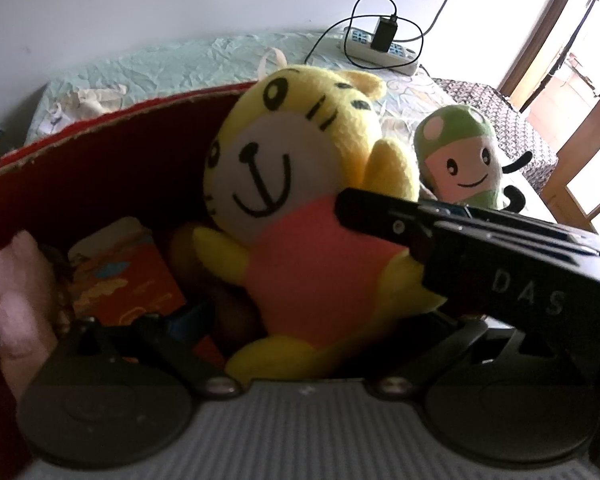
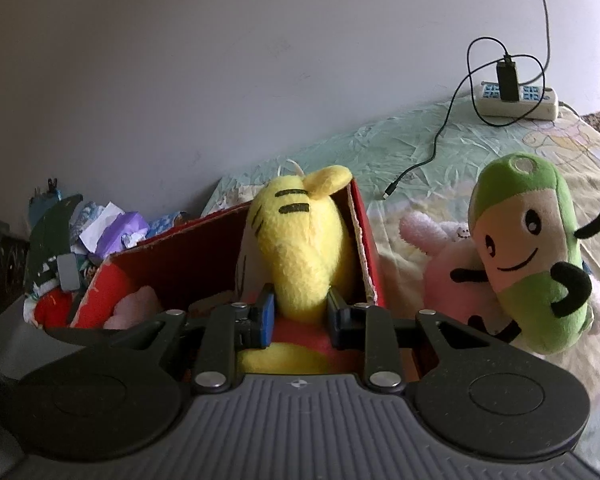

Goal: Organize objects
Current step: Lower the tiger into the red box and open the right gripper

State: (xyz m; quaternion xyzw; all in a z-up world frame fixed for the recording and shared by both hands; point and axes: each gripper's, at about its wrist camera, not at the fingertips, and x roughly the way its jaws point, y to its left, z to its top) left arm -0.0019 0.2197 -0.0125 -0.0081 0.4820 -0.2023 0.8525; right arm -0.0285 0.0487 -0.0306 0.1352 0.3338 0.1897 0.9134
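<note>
A yellow tiger plush (image 2: 300,240) with a pink shirt stands in a red cardboard box (image 2: 172,256). My right gripper (image 2: 300,316) is shut on the plush at its neck, blue pads on either side. In the left wrist view the same plush (image 1: 296,208) faces me inside the box (image 1: 100,160), and the right gripper's black body (image 1: 480,256) reaches in from the right. My left gripper's own fingers are hidden low behind the plush and the box contents. A green mushroom plush (image 2: 532,264) leans on a pink plush (image 2: 448,280) to the right of the box.
An orange packet (image 1: 128,276) lies in the box. A power strip (image 2: 516,100) with charger and cable sits at the back of the bedsheet. Crumpled wrappers and clutter (image 2: 100,232) pile up left of the box. A window and patterned cushion (image 1: 512,128) are far right.
</note>
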